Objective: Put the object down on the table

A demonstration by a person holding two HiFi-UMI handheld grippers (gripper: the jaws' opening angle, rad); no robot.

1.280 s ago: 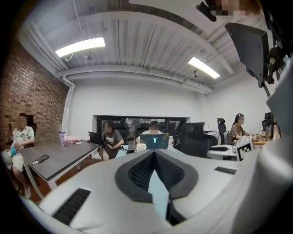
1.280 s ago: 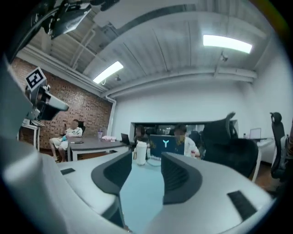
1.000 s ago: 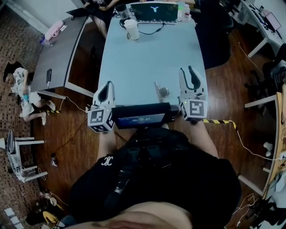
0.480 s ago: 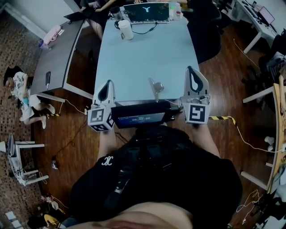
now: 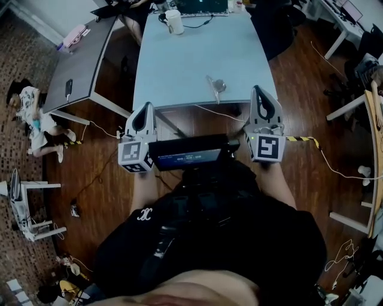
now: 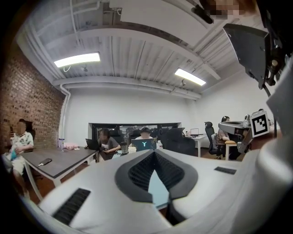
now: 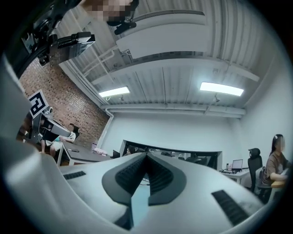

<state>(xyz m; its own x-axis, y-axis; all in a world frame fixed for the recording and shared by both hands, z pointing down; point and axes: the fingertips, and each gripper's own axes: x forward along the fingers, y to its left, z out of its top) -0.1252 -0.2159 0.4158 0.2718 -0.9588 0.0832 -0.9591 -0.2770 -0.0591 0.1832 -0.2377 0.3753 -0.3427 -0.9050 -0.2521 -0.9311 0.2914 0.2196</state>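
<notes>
1. The small shiny metal object with a round head and thin handle (image 5: 216, 87) lies flat on the long light blue bench (image 5: 179, 66). It is close to the bench's near edge and right of the middle.
2. Nothing touches it. Both tools are nearer than it and apart from it, off the bench's near edge and above the brown wooden floor (image 5: 102, 173).
3. The left tool (image 5: 143, 113) sits at the near left, its tips pointing toward the bench's near left corner. In the left gripper view its black ribbed pads (image 6: 139, 171) meet at the tips: clenched, with nothing between them.
4. The right tool (image 5: 260, 98) sits at the near right, just beside the bench's near right corner. The right gripper view shows its pads pressed together too, clenched on nothing.
5. Between the two tools, close to the person's chest, is a dark flat screen unit (image 5: 188, 156).
6. At the bench's far end stand a white cup (image 5: 175, 21) and an open dark laptop (image 5: 203, 6), well apart from the metal object.
7. Left of the bench is a grey desk (image 5: 84, 66) with a dark phone (image 5: 68, 89) on it and a pink item (image 5: 72, 39) at its far end.
8. A yellow-and-black striped strip (image 5: 302, 139) lies on the floor just right of the right tool.
</notes>
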